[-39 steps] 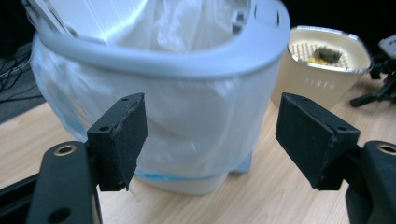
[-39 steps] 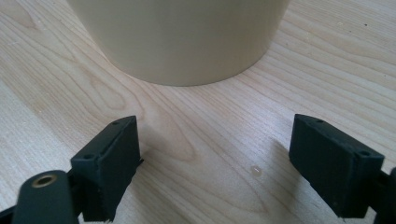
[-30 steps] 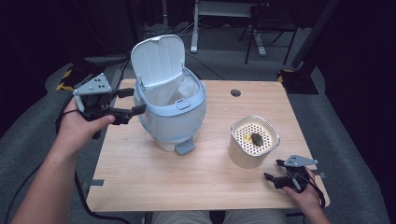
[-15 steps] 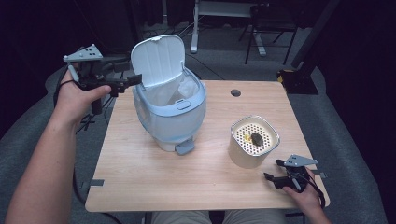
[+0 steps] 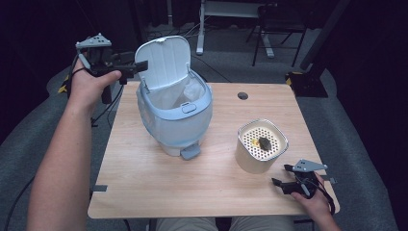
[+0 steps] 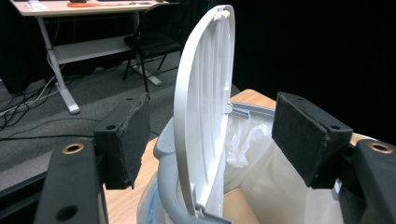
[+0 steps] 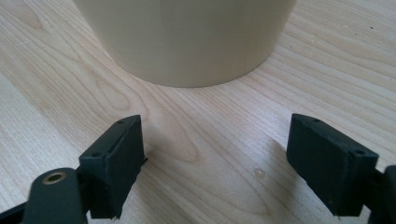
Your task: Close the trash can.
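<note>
The left claw [image 5: 139,66] is held up at the edge of the raised white plastic lid [image 5: 165,61] of the pale blue pedal bin [image 5: 175,113], which stands on the light wooden tabletop [image 5: 192,187]. In the left gripper view the lid [image 6: 203,107] stands edge-on between the two black pads [image 6: 128,135], closer to the one on that view's left; neither pad touches it, so this claw is released. Just below and beyond the pads lie the bin's grey-blue rim [image 6: 163,182] and its white plastic liner bag [image 6: 261,168].

The right claw [image 5: 279,175] rests low on the tabletop [image 7: 196,140], jaws apart with only bare wood between them, released. Just ahead of its tips stands the cream round container [image 7: 187,37]; seen from above, that container [image 5: 261,147] has a perforated top with a small dark piece on it.
</note>
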